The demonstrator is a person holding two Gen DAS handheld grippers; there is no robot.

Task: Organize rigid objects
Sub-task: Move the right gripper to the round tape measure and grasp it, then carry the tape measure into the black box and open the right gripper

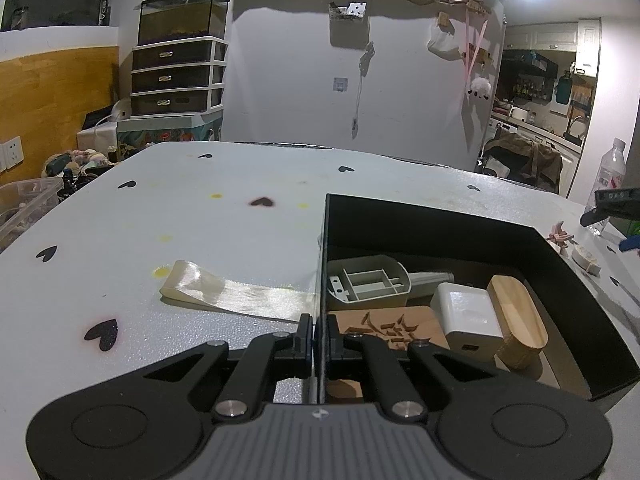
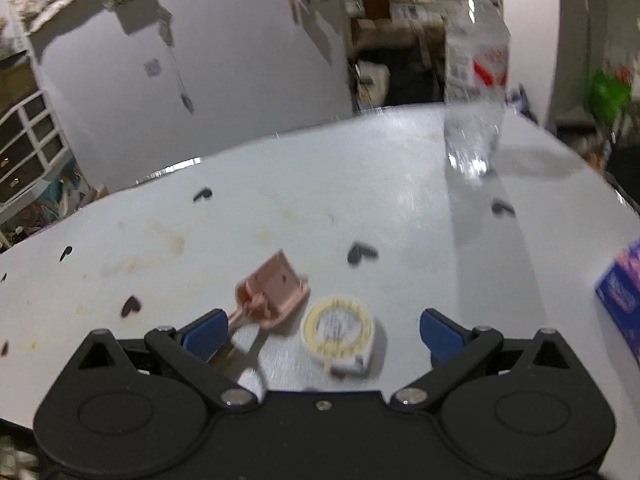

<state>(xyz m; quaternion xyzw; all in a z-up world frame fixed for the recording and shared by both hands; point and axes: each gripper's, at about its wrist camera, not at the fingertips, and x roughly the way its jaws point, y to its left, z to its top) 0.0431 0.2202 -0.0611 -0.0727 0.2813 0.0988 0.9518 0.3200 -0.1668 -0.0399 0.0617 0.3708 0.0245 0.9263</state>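
My left gripper (image 1: 319,334) is shut on the left wall of a black box (image 1: 460,220), one finger on each side of it. Inside the box lie a grey scoop (image 1: 366,282), a white charger (image 1: 470,318), a wooden oval piece (image 1: 518,312) and a carved wooden board (image 1: 390,328). My right gripper (image 2: 320,330) is open and empty, low over the table. Between its blue pads lie a pink plastic scoop (image 2: 274,290) and a round yellow-white tape measure (image 2: 338,326). Both also show in the left wrist view, right of the box: the scoop (image 1: 560,236) and the tape measure (image 1: 586,258).
A shiny ribbon strip (image 1: 236,292) lies on the white heart-print table (image 1: 200,200) left of the box. A clear water bottle (image 2: 476,80) stands far right. A blue-purple box (image 2: 622,296) sits at the right edge. Drawers (image 1: 178,76) stand behind the table.
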